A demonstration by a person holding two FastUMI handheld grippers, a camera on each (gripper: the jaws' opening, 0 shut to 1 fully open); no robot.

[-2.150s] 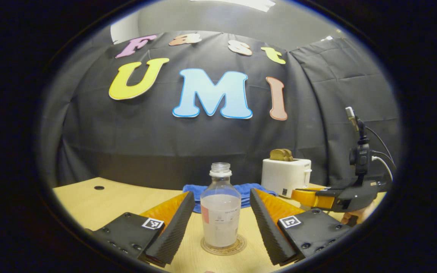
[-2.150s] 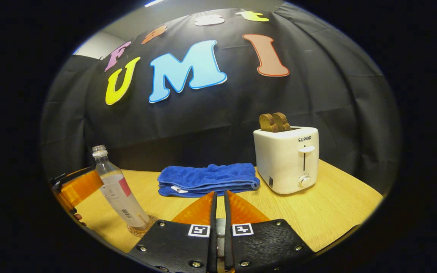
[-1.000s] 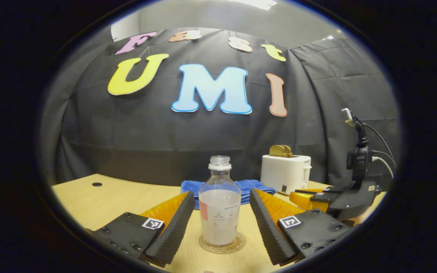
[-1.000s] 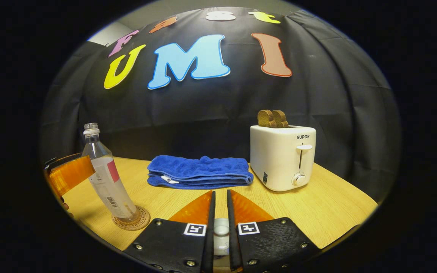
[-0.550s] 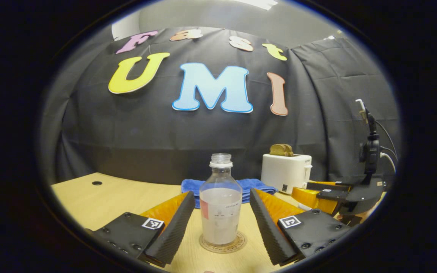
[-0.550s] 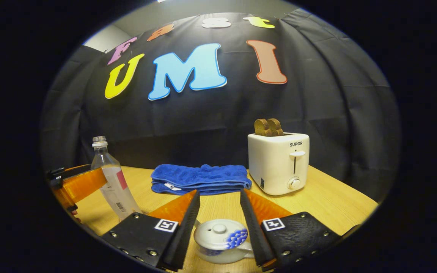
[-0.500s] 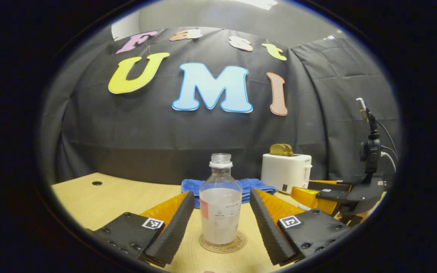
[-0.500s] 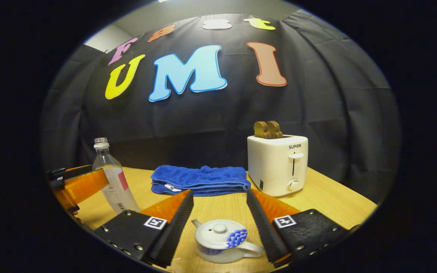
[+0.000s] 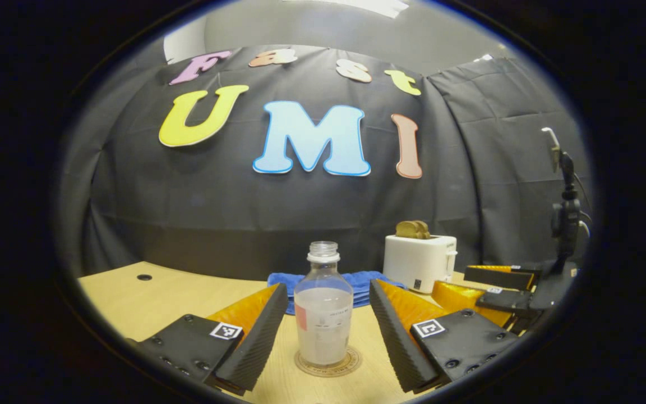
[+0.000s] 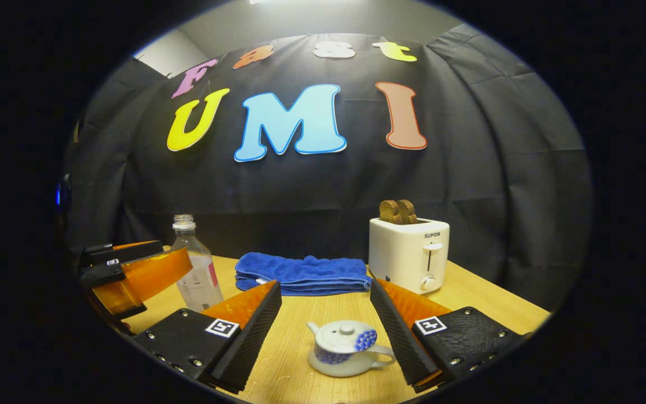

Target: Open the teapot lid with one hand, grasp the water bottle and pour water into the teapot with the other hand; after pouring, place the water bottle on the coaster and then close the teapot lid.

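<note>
The water bottle [image 9: 323, 306] stands upright and capless on the round coaster [image 9: 327, 362], between the spread fingers of the left gripper [image 9: 323, 314], which touch neither side of it. In the right gripper view the teapot [image 10: 347, 347] sits on the wooden table [image 10: 485, 306] with its lid [image 10: 345, 332] on, near and between the fingers of the right gripper [image 10: 326, 314], also held wide apart with nothing in them. Bottle on coaster and lid seated fit either a job not yet underway or one completed; the pictures cannot settle which. A likely risk: the open-necked bottle is partly filled, so a finger brushing its side could tip it and spill water over the table; likewise a nudge to the small teapot could unseat its lid. Counted: one bottle, one coaster, one teapot, one lid, two grippers, one folded blue towel [image 10: 303, 273], one white toaster [image 10: 410, 253] with two slices of toast [image 10: 395, 211].
</note>
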